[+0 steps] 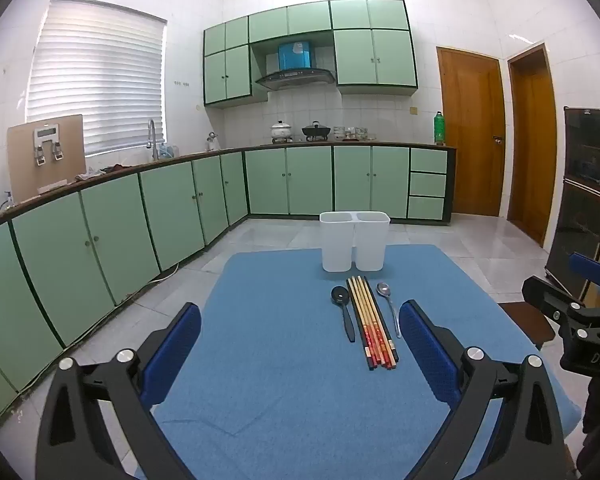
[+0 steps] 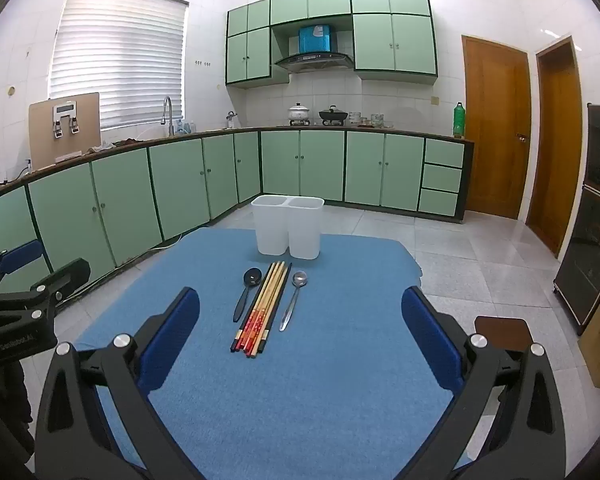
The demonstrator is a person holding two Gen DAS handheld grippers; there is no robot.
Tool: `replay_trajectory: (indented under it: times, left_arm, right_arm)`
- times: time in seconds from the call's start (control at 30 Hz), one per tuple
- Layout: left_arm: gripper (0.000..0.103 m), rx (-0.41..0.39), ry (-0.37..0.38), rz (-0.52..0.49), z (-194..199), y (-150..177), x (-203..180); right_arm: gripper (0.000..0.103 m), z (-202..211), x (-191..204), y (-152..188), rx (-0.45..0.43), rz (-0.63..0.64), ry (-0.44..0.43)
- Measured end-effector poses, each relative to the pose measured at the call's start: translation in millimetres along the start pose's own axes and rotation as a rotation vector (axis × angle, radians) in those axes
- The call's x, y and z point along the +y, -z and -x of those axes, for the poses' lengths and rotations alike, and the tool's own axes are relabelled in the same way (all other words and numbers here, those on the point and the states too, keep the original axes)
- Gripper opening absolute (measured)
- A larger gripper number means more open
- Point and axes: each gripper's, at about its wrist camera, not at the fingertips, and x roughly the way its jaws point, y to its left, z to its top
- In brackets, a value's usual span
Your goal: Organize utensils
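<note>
Utensils lie untouched beyond both grippers' wide-open, empty fingers (image 1: 428, 340), left (image 1: 300, 340) and right (image 2: 300, 332): chopsticks (image 1: 370, 320) bundled between two spoons (image 1: 342, 308) mid-table (image 1: 260, 360), handles near for easy grasping, bin (image 1: 354, 246) waiting far.

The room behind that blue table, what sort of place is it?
A home kitchen, most likely: pale green cabinets run under a long counter, a white pot and a black wok sit on a stove beneath a range hood, and a tall faucet stands by the window.

Matt blue cloth (image 2: 320, 360); glossy metal spoon (image 2: 294, 298); holder (image 2: 288, 228) probably plastic.
</note>
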Motion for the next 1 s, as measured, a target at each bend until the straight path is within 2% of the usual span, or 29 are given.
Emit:
replay_trajectory:
  times: [1.0]
  left_arm:
    - [0.097, -0.005, -0.008, -0.005, -2.9, 3.7, 2.3]
  right_arm:
    - [0.098, 0.3, -0.1, -0.7, -0.001, -0.003, -0.002]
